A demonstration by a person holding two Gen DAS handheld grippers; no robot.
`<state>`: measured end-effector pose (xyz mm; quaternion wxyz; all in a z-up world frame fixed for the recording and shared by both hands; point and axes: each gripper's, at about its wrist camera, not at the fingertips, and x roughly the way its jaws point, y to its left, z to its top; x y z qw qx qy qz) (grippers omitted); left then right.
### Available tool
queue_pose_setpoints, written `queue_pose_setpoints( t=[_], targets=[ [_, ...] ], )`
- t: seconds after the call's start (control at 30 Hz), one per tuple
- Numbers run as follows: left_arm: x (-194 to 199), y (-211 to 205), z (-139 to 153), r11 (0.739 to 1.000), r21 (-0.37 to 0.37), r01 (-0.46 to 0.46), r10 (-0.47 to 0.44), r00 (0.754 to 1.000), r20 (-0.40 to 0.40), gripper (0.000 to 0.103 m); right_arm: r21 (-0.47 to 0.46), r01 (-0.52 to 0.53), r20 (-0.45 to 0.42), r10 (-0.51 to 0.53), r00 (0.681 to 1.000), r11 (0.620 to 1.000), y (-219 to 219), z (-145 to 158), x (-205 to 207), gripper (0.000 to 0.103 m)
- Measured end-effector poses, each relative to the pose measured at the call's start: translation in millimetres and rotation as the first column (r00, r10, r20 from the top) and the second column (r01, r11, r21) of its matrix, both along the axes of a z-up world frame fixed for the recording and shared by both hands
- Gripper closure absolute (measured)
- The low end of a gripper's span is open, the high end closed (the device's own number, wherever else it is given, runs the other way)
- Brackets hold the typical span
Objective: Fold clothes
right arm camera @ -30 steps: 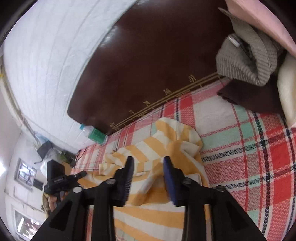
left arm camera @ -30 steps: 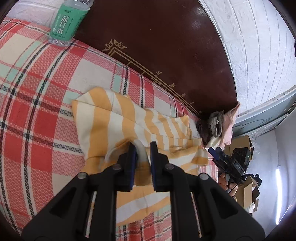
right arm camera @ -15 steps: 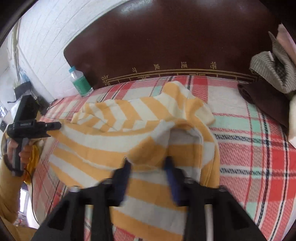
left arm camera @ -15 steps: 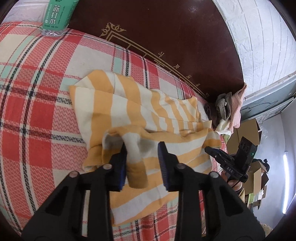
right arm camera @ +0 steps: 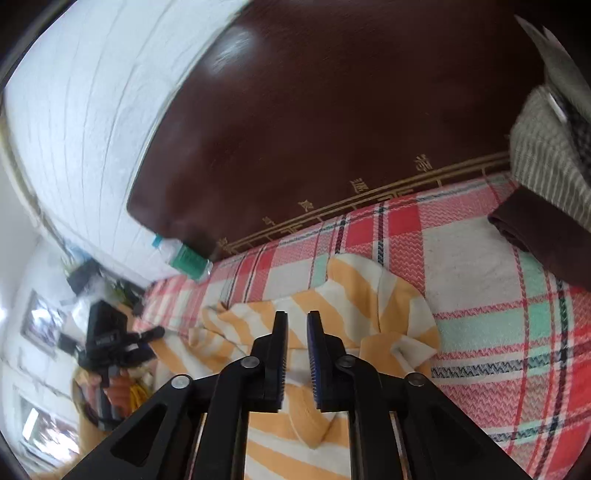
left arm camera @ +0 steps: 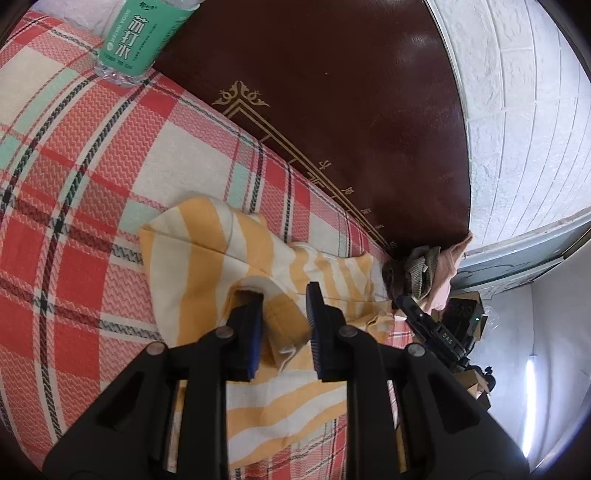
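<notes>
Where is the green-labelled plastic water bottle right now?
The green-labelled plastic water bottle lies at the top left of the left wrist view, on the plaid bedspread against the dark wooden headboard.

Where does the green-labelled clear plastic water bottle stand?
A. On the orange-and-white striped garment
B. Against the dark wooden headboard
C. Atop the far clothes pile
B: the green-labelled clear plastic water bottle stands on the plaid bedsheet beside the dark wooden headboard, well clear of the orange-and-white striped garment.
</notes>
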<state>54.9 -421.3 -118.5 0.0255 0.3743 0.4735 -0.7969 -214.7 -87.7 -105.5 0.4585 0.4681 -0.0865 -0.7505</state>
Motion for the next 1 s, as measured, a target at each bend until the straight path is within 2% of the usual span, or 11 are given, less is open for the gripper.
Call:
queue_pose_setpoints(
  t=[0.03,0.1,0.2,0.33,0.37,0.43,0.47,0.67,0.8,0.9,1.0],
  targets=[
    [3.3,3.2,2.4,0.999,-0.041,0.011,-0.011,1.000,-0.006,0.050,0.050,-0.033,-0.070,0.037,0.997,0.998,-2.8,3.8,12.9,0.064],
    [13.5,11.8,10.1,0.992,-0.126,0.029,-0.034,0.998,-0.044,0.021,0.154,-0.088,-0.189,0.117,0.975,0.984,-7.5,7.6,42.0,0.056],
    [26.9,24.8,15.3,0.977,-0.200,0.072,-0.089,0.993,-0.074,0.021,0.297,-0.148,-0.283,0.235,0.930,0.943,-12.3,1.2,76.0,0.054],
    [25.8,44.2,7.6,0.959,-0.240,0.148,-0.157,0.987,-0.019,0.021,0.445,-0.151,-0.273,0.294,0.916,0.883,-31.7,-29.1,86.6,0.052],
    [23.2,49.6,5.8,0.956,-0.238,0.169,-0.176,0.984,-0.009,0.021,0.439,-0.155,-0.249,0.285,0.926,0.885,-33.6,-33.3,84.5,0.053],
    [17.9,61.4,4.7,0.947,-0.235,0.217,-0.225,0.974,-0.008,0.021,0.378,-0.165,-0.204,0.255,0.945,0.911,-33.9,-34.1,75.4,0.090],
    [15.8,67.4,6.1,0.940,-0.243,0.240,-0.251,0.968,-0.012,0.021,0.335,-0.168,-0.181,0.238,0.954,0.927,-33.3,-32.7,69.8,0.093],
    [-3.6,112.7,13.1,0.867,-0.294,0.401,-0.438,0.897,-0.068,0.021,0.063,0.006,0.022,-0.008,1.000,0.998,-15.8,-26.0,-0.4,0.092],
    [-21.0,139.6,3.3,0.808,-0.315,0.498,-0.531,0.847,-0.021,0.021,-0.007,0.062,0.051,-0.062,0.997,0.998,-5.8,-19.9,-15.5,0.073],
    [-34.5,143.2,-5.1,0.784,-0.351,0.513,-0.532,0.846,0.048,0.021,0.026,0.010,-0.041,-0.009,0.999,1.000,-6.2,-8.6,1.3,0.070],
    [-49.0,123.6,-7.3,0.813,-0.357,0.460,-0.471,0.880,0.062,0.021,0.096,-0.144,-0.119,0.155,0.981,0.985,-17.6,-5.7,32.4,0.067]
  ],
)
